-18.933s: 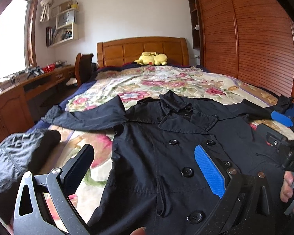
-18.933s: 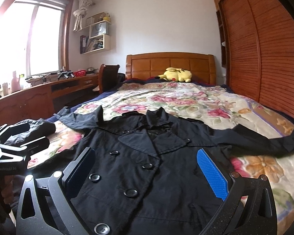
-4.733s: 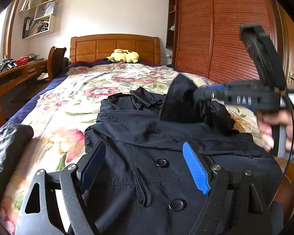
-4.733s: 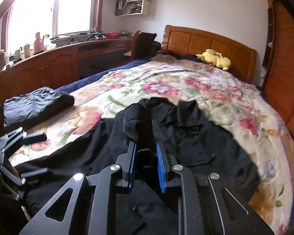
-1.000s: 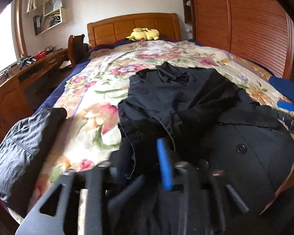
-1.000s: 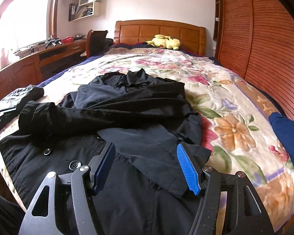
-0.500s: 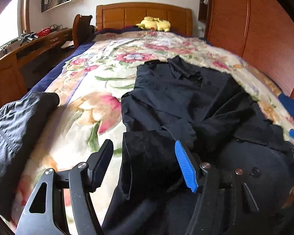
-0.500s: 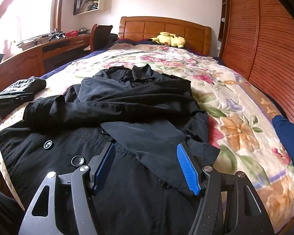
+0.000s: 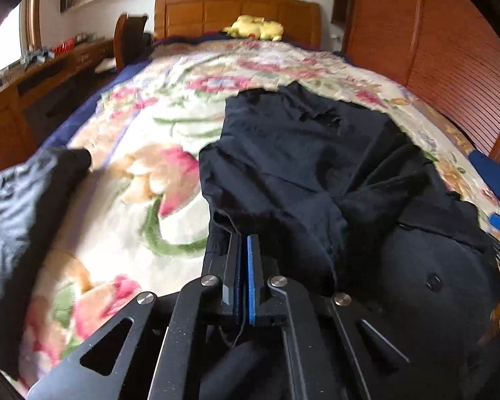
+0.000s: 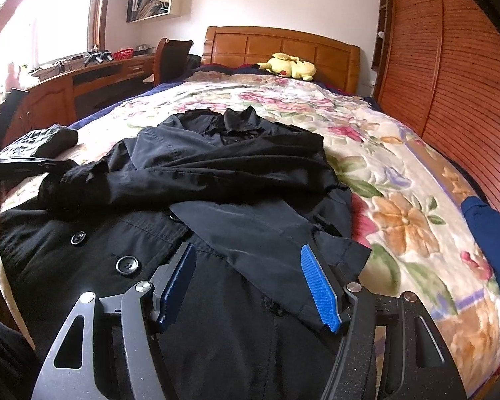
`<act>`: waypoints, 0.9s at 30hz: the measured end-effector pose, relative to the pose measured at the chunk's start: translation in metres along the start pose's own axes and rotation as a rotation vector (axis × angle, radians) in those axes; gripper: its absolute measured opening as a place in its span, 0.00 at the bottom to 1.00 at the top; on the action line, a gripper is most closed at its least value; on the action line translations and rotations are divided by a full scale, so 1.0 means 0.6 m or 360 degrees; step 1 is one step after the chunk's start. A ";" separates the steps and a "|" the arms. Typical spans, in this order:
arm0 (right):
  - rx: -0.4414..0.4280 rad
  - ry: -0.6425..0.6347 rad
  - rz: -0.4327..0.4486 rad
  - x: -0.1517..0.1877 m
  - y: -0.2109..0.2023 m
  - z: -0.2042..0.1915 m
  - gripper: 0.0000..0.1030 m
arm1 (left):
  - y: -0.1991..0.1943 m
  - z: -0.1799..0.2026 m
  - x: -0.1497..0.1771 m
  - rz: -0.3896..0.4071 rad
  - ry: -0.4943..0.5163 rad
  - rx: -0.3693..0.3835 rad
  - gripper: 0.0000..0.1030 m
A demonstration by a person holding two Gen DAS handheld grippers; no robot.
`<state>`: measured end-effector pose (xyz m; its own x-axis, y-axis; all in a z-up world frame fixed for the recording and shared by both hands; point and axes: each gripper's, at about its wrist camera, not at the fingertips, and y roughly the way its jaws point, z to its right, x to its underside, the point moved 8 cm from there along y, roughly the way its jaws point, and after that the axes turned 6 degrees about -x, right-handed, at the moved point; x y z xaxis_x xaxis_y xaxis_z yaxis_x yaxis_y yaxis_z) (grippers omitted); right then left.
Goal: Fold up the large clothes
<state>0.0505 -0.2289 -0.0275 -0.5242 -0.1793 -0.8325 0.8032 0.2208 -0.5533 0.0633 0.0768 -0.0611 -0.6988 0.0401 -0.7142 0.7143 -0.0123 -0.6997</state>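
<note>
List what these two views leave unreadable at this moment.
- Left gripper, left wrist view: shut at the coat edge; whether it pinches cloth is unclear.
- Coat hem, right wrist view: hidden behind the open right gripper.
- Dark bundle, left wrist view: blurred, cut off by the edge.

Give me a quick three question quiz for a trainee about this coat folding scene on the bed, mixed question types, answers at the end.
1. True or false: the left hand-held gripper is shut on the coat.
2. Multiple choice: the right hand-held gripper is A) shut on a button, B) open above the coat, C) holding the plush toy.
3. Short answer: where do the coat's sleeves lie?

Key
1. True; its pads are together on a fold at the coat's left edge.
2. B
3. Folded across the coat's front.
</note>
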 end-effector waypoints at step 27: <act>-0.0078 -0.0020 0.0027 -0.016 0.022 -0.054 0.65 | -0.155 0.056 0.126 0.0208 0.0357 0.0033 0.02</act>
<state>0.0570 -0.1934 -0.0280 -0.5068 -0.1868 -0.8416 0.7970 0.2706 -0.5400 -0.0572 0.0472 -0.0509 -0.5733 0.2577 -0.7778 0.7955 -0.0521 -0.6037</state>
